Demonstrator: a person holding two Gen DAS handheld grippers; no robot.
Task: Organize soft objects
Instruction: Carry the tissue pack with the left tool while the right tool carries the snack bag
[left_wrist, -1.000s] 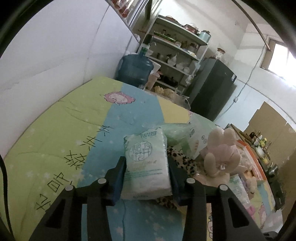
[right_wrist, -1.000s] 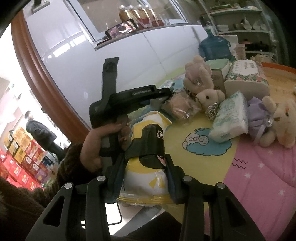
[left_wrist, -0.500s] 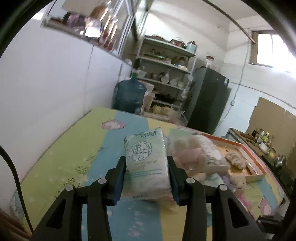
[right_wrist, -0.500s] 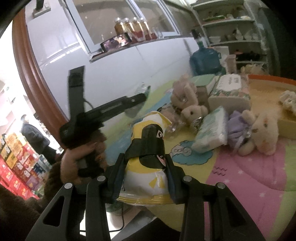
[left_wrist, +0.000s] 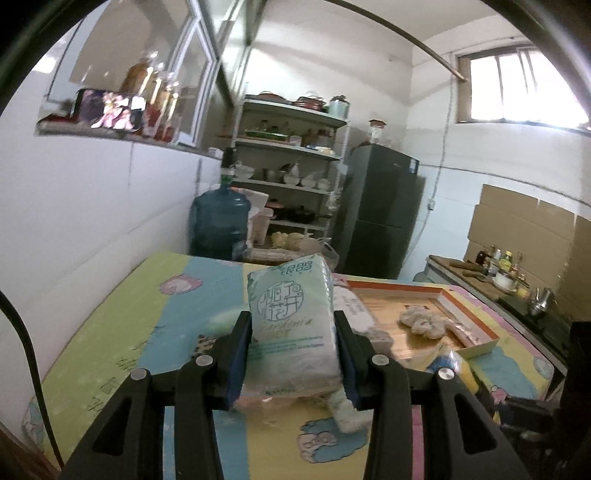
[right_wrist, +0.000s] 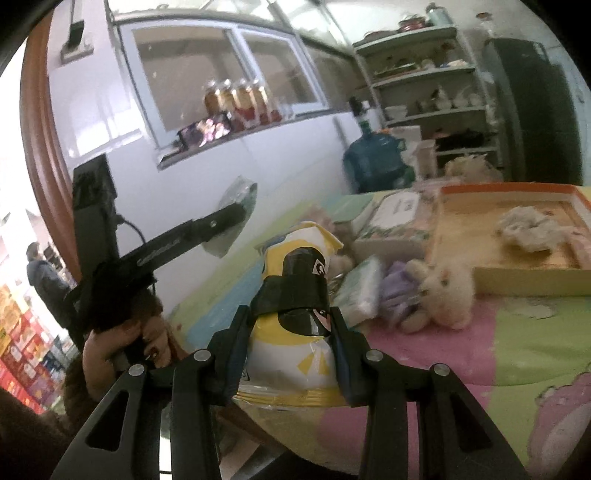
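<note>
My left gripper is shut on a pale green tissue pack and holds it upright above the colourful mat. In the right wrist view, my right gripper is shut on a yellow, white and black snack bag. To its left a hand holds the other gripper raised, with the tissue pack in it. An orange-rimmed wooden tray lies at the right with a fluffy cream toy in it; the tray also shows in the left wrist view.
On the mat before the tray lie a cream plush bear, a purple plush, a tissue pack and a flat box. A blue water jug, shelves and a dark fridge stand behind. A white wall borders the left.
Both grippers have risen with their loads still held. The left one has swung right, so the tray has come into its view. The right view now shows the tray nearer and the plush toys lower.
</note>
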